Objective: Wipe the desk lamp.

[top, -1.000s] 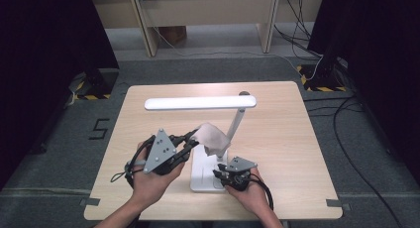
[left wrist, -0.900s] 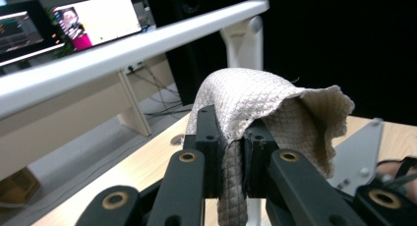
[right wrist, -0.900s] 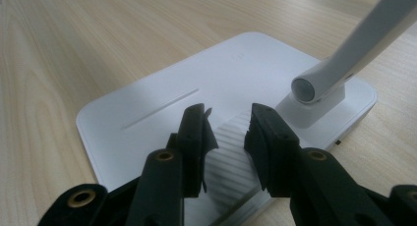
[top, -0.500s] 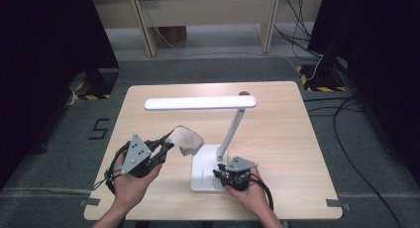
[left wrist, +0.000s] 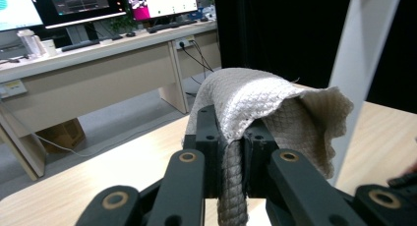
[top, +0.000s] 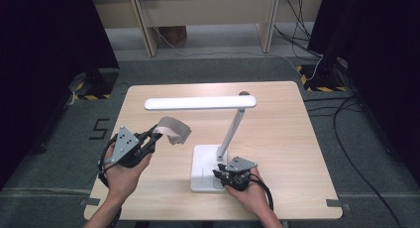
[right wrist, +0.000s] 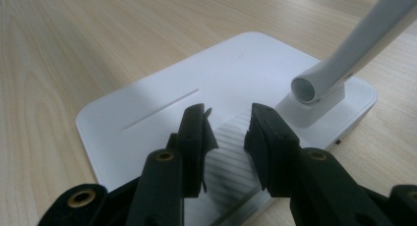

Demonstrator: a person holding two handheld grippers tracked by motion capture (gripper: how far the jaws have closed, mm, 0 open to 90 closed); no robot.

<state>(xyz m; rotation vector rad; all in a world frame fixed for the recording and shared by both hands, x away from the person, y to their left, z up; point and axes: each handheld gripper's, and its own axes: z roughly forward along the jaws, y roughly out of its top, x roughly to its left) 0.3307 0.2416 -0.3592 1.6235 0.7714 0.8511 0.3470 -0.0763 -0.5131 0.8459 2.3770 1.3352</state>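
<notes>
A white desk lamp stands mid-table, with its flat base, slanted post and long head. My left gripper is left of the lamp and shut on a beige woven cloth, which hangs above the tabletop. In the left gripper view the cloth drapes over both jaws of the gripper and a fold runs down between them. My right gripper rests at the base's near right corner. Its jaws stand open over the base, with nothing between them, near the post's foot.
The light wooden table has bare room to the right and behind the lamp. Dark curtains flank it on both sides. Desks and cables lie beyond the far edge.
My left gripper has carried the cloth leftward, away from the lamp's post, and slightly down. The right gripper has stayed on the base.
</notes>
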